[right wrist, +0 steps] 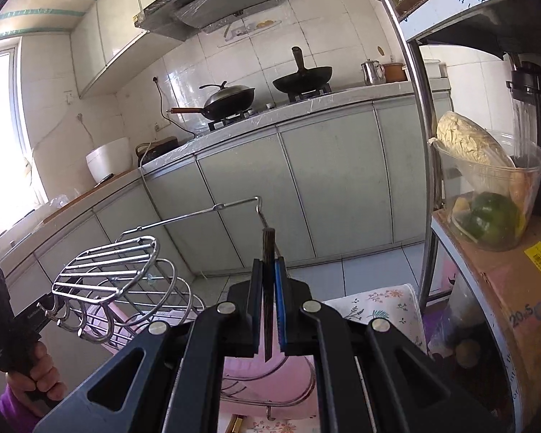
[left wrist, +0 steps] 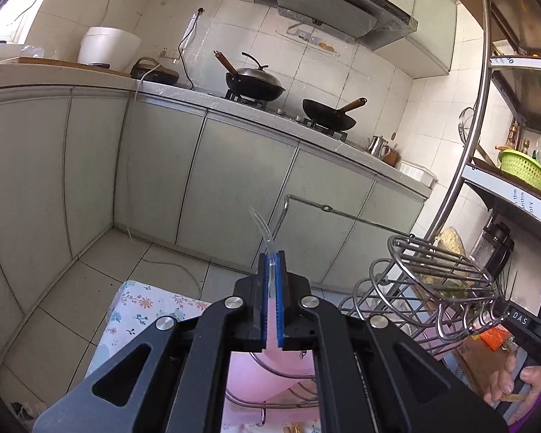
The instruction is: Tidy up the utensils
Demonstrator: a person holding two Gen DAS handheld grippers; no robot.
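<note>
Looking along the left gripper (left wrist: pixel 271 263), we see its jaws closed on a clear plastic utensil (left wrist: pixel 262 231) whose thin curved end sticks out past the tips; we cannot tell what kind it is. Just to the right of it stands a wire rack (left wrist: pixel 432 274), with a long wire arm reaching far out toward the cabinets.

In the right wrist view, the right gripper (right wrist: pixel 269 267) has its jaws closed on a dark wooden stick (right wrist: pixel 268 249), which pokes out beyond the tips and also shows behind them. The same rack (right wrist: pixel 122 270) sits to the left here. Below both grippers lies a pink tray (right wrist: pixel 288 375) on a surface covered with a floral cloth (left wrist: pixel 140 310).

Each view catches a hand (right wrist: pixel 39 375) gripping the other tool's handle. Two woks sit on the far stove (left wrist: pixel 288 108).
</note>
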